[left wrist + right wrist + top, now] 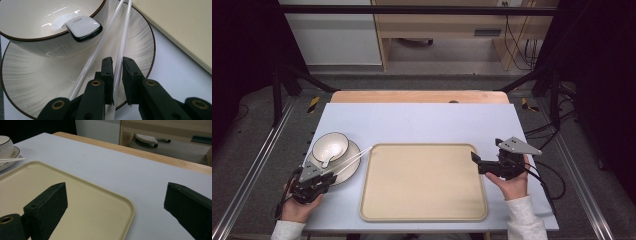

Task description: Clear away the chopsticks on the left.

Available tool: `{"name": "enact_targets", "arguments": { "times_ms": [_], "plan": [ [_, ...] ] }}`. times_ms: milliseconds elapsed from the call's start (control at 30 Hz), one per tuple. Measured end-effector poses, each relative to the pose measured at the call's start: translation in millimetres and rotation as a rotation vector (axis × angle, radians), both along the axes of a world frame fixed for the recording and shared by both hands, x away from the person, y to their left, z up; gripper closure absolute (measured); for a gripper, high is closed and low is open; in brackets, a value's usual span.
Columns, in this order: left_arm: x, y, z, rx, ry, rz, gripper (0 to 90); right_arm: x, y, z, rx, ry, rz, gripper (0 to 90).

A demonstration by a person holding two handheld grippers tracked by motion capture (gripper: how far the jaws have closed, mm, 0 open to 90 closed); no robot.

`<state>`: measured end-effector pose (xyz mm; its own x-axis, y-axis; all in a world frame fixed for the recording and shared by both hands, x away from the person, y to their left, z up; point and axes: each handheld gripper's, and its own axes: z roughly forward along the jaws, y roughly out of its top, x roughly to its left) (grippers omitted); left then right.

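Now left gripper (117, 62) clamps one chopstick (119, 60) over the plate (30, 82) (near-left); right gripper (115, 202) gapes beside the tray (100, 205).

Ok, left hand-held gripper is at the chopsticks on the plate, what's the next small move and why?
Probably lift slightly. The left hand-held gripper has closed on one chopstick; the other chopstick lies outside the jaws on the plate. A small lift would show whether the grip holds before carrying it toward the tray.
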<state>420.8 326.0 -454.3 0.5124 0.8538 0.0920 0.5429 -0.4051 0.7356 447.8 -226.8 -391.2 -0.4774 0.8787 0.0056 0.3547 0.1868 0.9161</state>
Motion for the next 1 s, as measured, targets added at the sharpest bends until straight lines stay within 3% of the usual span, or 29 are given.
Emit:
{"name": "enact_targets", "arguments": {
  "times_ms": [233,300,633,1000],
  "plan": [
    [0.0,-6.5,0.3,-0.023,0.019,0.01,82.8,0.7,0.3,-1.2,0.001,0.004,0.004,5.4],
    [-0.1,-8.9,0.6,-0.01,0.018,0.018,83.9,0.5,0.1,-1.1,0.001,0.004,0.004,5.4],
    [5.4,-17.6,5.1,-0.034,0.029,0.054,81.2,0.2,-1.5,0.6,0.008,0.002,0.002,5.3],
    [17.6,-25.0,1.0,-0.001,0.074,0.069,82.5,0.5,-1.1,0.5,0.007,0.006,0.005,5.3]
  ]
}}
